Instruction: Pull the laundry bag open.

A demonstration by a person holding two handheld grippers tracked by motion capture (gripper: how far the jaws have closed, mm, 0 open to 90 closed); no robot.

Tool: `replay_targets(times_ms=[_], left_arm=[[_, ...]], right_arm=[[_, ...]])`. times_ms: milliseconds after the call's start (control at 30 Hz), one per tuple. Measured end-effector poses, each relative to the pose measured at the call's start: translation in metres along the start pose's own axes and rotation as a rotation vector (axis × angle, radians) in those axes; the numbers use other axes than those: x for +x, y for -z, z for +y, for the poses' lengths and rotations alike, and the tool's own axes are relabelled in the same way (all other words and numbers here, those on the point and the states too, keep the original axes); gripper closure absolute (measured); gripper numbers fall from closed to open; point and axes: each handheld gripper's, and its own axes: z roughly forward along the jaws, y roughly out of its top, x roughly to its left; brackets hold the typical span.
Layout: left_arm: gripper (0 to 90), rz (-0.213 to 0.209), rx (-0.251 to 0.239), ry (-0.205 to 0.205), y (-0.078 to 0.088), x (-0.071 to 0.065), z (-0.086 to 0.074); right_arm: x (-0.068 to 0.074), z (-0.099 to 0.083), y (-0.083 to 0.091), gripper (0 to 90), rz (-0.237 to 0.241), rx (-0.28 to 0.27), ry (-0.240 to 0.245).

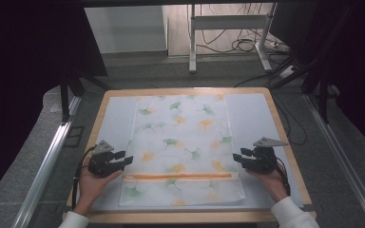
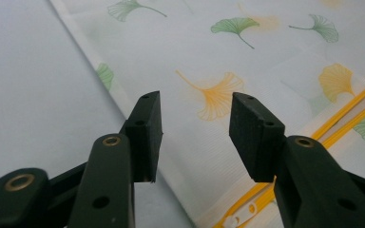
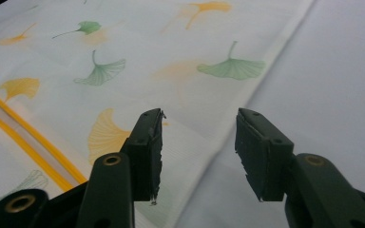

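Left gripper view looks down your left gripper (image 2: 195,123): its two black jaws stand wide apart with nothing between them. Under them lies the left edge of the leaf cloth (image 2: 266,61), a thin white sheet with green and yellow fan leaves on it. The yellow zipper (image 2: 347,116) runs off to the side, and near the bottom of that view you can see its end with little holes in it.

Your right gripper (image 3: 197,137) is the same: jaws wide apart, holding nothing. It hangs just over the right edge of the cloth, where the cloth meets the pale mat (image 3: 342,85).

From the high view, you hold one gripper at each side of the cloth, left gripper (image 1: 119,160) and right gripper (image 1: 241,156), both just above the zipper line (image 1: 178,176). The cloth lies flat in the middle of the mat on the wooden table (image 1: 285,137).

I think you are at the start of a grab: both tools are lined up with the side edges but not touching yet. Next, you need to bring each gripper down so one jaw slides under the thin edge, then squeeze. The cloth is very flat, so the edge may be hard to catch.

Count: two grippers, one cloth, one zipper, one mat, one table.
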Motion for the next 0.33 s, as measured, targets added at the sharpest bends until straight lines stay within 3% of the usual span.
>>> replay_targets(times_ms=[200,333], left_arm=[[52.1,0.020,0.005,-0.015,0.0003,0.0004,-0.0031],[51.7,0.018,0.004,-0.013,0.0001,0.0025,-0.0033]], right_arm=[[-0.0045,-0.0027,0.0043,48.6,-0.013,-0.014,-0.011],[-0.0028,-0.0050,0.0044,47.4,-0.020,0.001,0.012]])
